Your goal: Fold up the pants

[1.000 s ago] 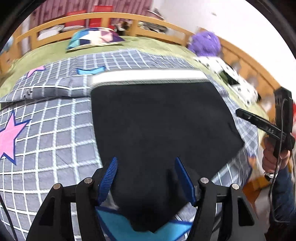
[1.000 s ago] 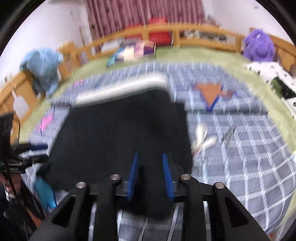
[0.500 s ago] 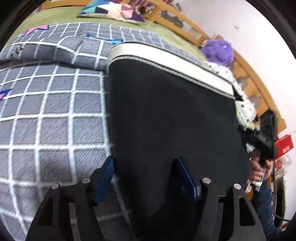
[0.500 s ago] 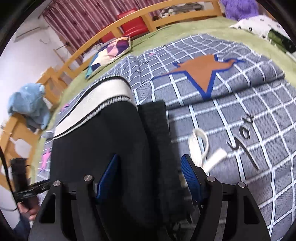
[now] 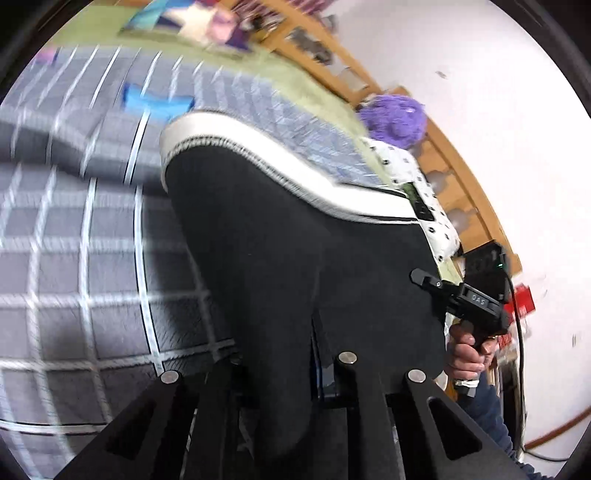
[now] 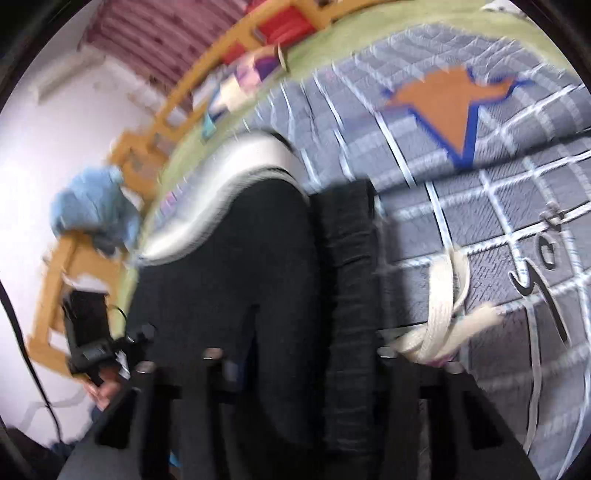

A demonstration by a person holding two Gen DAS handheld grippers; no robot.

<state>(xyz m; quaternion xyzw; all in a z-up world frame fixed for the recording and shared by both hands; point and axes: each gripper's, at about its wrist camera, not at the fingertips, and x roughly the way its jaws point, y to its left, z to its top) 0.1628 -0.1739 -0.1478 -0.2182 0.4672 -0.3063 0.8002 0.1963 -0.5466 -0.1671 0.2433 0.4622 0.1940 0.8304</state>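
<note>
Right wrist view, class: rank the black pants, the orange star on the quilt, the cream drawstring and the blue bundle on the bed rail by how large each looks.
1. Black pants: by far the largest.
2. Orange star.
3. Blue bundle and cream drawstring: too similar to rank; the drawstring lies nearer the camera.

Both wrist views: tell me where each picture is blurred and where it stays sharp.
Left wrist view: the grey checked bedspread and the patchwork pillow smear with motion; the black pants with a white waistband and the right gripper stay fairly crisp. Right wrist view: blur throughout, heaviest on the wooden bed rail and waistband; the cream drawstring reads clearest. Fisheye bends both.
</note>
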